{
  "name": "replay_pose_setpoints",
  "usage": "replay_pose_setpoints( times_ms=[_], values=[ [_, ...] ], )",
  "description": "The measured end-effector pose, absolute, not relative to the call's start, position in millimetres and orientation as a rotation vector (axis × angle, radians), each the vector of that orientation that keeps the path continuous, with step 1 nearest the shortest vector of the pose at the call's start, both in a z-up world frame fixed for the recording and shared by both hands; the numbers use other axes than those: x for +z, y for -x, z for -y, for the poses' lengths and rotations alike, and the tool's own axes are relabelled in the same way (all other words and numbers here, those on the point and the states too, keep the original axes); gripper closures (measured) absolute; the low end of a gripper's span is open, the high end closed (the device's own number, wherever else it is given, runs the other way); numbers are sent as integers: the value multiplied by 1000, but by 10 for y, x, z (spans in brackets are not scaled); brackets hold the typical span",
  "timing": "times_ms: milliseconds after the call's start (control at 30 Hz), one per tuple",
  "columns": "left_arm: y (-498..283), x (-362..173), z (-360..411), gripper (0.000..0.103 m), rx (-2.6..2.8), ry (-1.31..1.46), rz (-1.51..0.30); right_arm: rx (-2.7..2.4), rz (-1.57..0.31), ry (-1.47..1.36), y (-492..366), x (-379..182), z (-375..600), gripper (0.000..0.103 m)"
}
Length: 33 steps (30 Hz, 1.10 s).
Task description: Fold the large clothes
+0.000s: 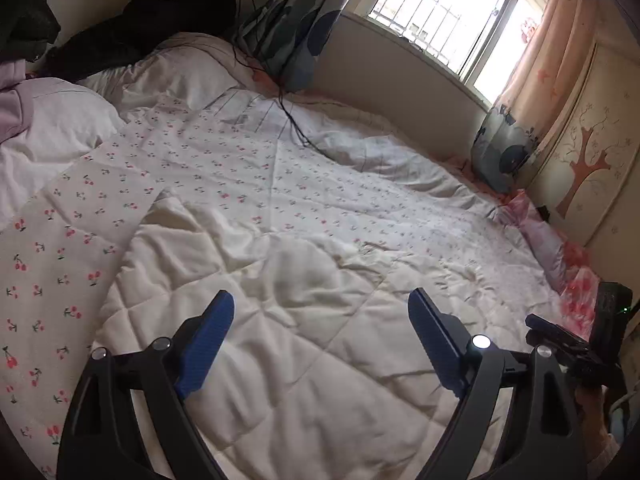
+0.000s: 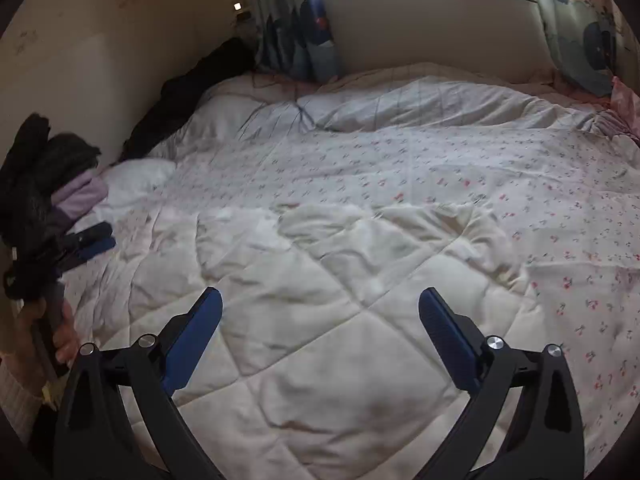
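Both tools hang over the bed with nothing between their blue fingers: the left hand-held gripper [image 1: 322,300] stands wide open at the bottom of its view, and the right hand-held gripper [image 2: 320,298] is just as wide at the bottom of its own. The thing to fold, a cream quilted comforter [image 1: 280,320] with a cherry-print side [image 1: 248,168], lies spread across most of the bed. A flap is turned over so the plain quilted face fills the lower centre of both views, and the printed side runs across the middle and down the left of the left view.

The likely trouble is a pinch on the flat middle, which would gather only the top layer and bunch the fill; from here I judge neither tool is near a hem. A dark cable [image 1: 294,120] trails over the cover in the upper centre of the left view and could be dragged along if the far part is lifted. The dark clothes [image 2: 36,184] heaped at the left edge of the right view may be swept aside by a broad fold.

The printed flap's straight edge [image 1: 148,208] shows at centre left of the left view. Open room lies toward the window [image 1: 432,12] side; the wall crowds the left of the right view
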<state>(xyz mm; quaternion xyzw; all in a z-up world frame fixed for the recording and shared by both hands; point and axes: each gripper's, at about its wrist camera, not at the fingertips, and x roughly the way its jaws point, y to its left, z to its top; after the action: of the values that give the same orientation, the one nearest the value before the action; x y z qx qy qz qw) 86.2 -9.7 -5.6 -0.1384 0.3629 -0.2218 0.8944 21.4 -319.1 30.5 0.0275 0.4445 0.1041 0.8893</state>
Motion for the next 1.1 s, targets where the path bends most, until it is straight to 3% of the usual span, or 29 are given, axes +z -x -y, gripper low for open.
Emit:
replay_pose_setpoints(
  times_ms=[67, 200, 367, 500, 567, 767, 833, 900, 933, 1100],
  values=[
    [-971, -361, -11, 18, -456, 318, -860, 219, -965, 24, -185, -3, 3056, 6],
    [-969, -355, -95, 18, -472, 339, -853, 207, -882, -145, -190, 429, 3037, 6],
    [-1010, -394, 6, 18, -461, 290, -867, 300, -872, -33, -920, 718, 2245, 7],
    [-1006, -424, 26, 18, -464, 270, -865, 282, -1149, -15, -1672, -295, 1893, 6],
    [-1005, -444, 45, 18, -463, 254, -868, 317, -1187, -110, -1734, -361, 2067, 6],
    [-997, -456, 31, 18, -475, 244, -878, 261, -1011, -137, -754, 488, 2806, 8],
    [-988, -458, 31, 18, -481, 234, -874, 190, -993, -193, -272, 497, 3265, 7],
    [-974, -476, 54, 17, -480, 219, -865, 192, -1124, -218, -74, 65, 3634, 7],
    [-974, -482, 70, 16, -484, 214, -863, 263, -1080, -170, 19, 9, 3685, 7],
    [-705, -265, -103, 16, -479, 300, -840, 316, -998, -312, 419, 581, 3714, 8]
  ],
)
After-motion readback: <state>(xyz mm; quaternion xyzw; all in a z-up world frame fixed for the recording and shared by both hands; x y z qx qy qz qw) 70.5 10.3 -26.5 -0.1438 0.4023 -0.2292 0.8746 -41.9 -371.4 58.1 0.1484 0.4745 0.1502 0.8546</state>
